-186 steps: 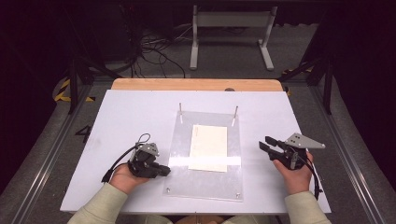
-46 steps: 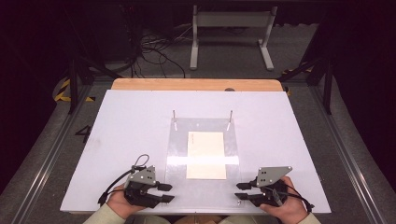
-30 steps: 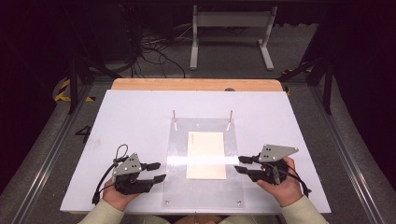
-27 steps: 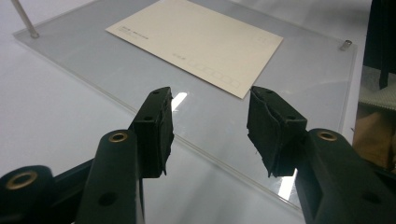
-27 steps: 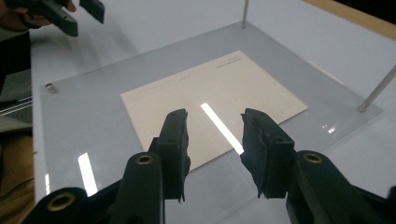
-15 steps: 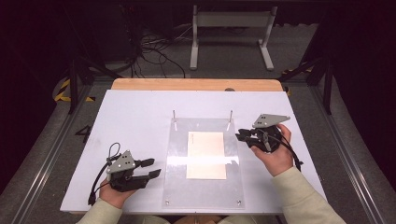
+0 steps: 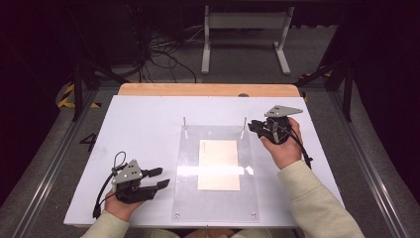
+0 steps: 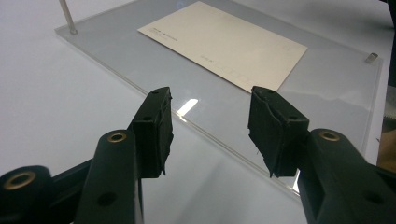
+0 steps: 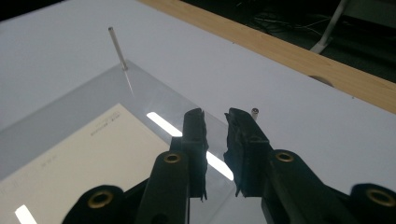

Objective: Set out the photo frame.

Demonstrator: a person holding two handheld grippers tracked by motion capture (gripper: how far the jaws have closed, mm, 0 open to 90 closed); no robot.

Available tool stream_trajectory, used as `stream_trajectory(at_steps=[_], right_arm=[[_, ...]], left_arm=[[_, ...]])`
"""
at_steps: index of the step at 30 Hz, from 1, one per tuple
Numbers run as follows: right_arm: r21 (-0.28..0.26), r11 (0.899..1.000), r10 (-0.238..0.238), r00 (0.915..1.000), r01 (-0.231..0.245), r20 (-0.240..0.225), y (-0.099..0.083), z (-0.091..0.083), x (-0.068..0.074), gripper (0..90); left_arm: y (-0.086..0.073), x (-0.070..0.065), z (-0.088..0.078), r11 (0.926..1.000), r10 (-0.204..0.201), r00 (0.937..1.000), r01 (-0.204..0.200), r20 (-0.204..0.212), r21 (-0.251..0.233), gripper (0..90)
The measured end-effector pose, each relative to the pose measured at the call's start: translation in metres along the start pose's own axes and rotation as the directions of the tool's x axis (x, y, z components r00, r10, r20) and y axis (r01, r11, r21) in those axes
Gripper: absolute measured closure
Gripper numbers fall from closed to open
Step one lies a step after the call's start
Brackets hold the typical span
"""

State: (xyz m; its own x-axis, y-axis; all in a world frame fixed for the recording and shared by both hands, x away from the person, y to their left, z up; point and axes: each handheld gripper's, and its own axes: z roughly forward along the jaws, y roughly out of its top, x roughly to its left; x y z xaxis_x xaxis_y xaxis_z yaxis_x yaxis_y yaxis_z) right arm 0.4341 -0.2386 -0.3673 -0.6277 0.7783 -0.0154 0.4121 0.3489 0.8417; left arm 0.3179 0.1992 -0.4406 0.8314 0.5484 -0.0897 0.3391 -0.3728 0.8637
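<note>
A clear acrylic plate (image 7: 190, 148) lies in the middle of the white table with a cream card (image 7: 219, 164) on it. Two thin metal pins (image 7: 184, 121) (image 7: 244, 121) stand at its far corners. My left gripper (image 7: 159, 178) rests by the plate's near left edge. Its jaws are wide open and empty, facing the plate edge (image 8: 140, 86) and the card (image 8: 224, 42). My right gripper (image 7: 252, 126) is at the far right corner. Its jaws (image 9: 215, 126) stand a narrow gap apart with nothing between them, and the right pin's top (image 9: 255, 112) is just beyond them.
The white table (image 7: 143, 124) has a wooden strip (image 7: 208, 89) along its far edge. Cables and a white stand (image 7: 245, 29) lie on the floor beyond. A small screw (image 8: 372, 57) marks the plate's corner. The other pin (image 9: 116, 46) rises at the far left corner.
My right gripper has travelled from the plate's near right edge up to the far right pin. The left gripper slid slightly left and stayed low beside the plate.
</note>
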Motion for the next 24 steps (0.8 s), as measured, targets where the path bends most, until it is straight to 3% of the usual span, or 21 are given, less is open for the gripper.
stream_trajectory(at_steps=[4, 8, 12, 18, 24], right_arm=[[-0.029, 0.999, 0.046, 0.9989, -0.046, -0.003, 0.003, 0.004, -0.004, 78.0], [-0.044, 0.995, 0.090, 0.9959, -0.089, 0.012, 0.003, 0.011, -0.007, 72.5], [-0.037, 0.996, 0.085, 0.9951, -0.084, 0.049, 0.001, 0.019, -0.013, 75.1], [-0.052, 0.993, 0.116, 0.9872, -0.110, 0.110, -0.005, 0.031, -0.020, 73.2], [-0.027, 0.994, 0.104, 0.9866, -0.101, 0.125, -0.008, 0.044, -0.021, 72.3]], left_arm=[[0.000, 0.000, 0.000, 1.0000, 0.003, 1.0000, -0.003, 0.001, -0.001, 49.9], [0.000, 0.000, 0.000, 1.0000, 0.000, 1.0000, 0.000, 0.001, -0.001, 49.7], [0.000, -0.001, -0.001, 1.0000, 0.005, 1.0000, -0.005, 0.000, -0.003, 49.6], [-0.001, -0.001, 0.000, 1.0000, 0.001, 1.0000, -0.001, 0.000, -0.002, 49.5], [-0.001, -0.001, -0.001, 1.0000, 0.000, 1.0000, 0.000, 0.001, 0.004, 49.4]])
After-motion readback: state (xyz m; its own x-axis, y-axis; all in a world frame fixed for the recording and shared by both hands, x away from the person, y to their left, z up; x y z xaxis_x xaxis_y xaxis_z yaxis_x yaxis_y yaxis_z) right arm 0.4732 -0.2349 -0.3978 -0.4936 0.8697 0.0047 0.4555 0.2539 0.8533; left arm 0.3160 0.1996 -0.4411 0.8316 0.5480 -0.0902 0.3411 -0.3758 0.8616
